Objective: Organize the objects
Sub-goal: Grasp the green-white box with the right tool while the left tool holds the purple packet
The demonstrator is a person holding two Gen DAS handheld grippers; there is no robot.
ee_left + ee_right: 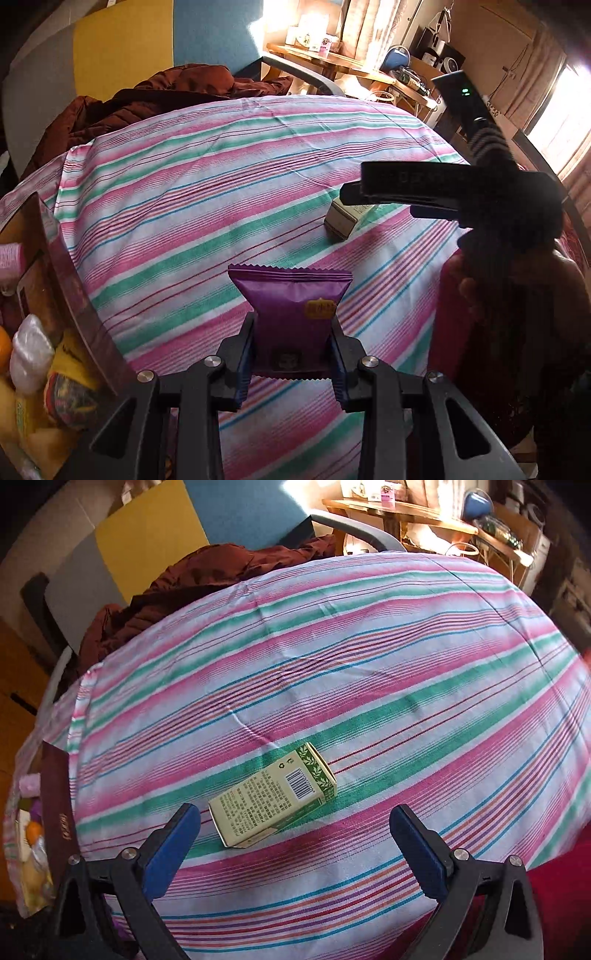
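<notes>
left hand-held gripper [293, 354] is clamped on a purple snack packet [291, 314], pinched by its lower half so it stands upright, clear of the striped cloth [207, 192] on the surface, likely for carrying to the brown box [70, 291] left of the packet, which already holds other items. right hand-held gripper [295, 834] stands wide open just short of the green-and-cream carton [273, 794], which lies flat on the cloth, probably the next pick.
</notes>
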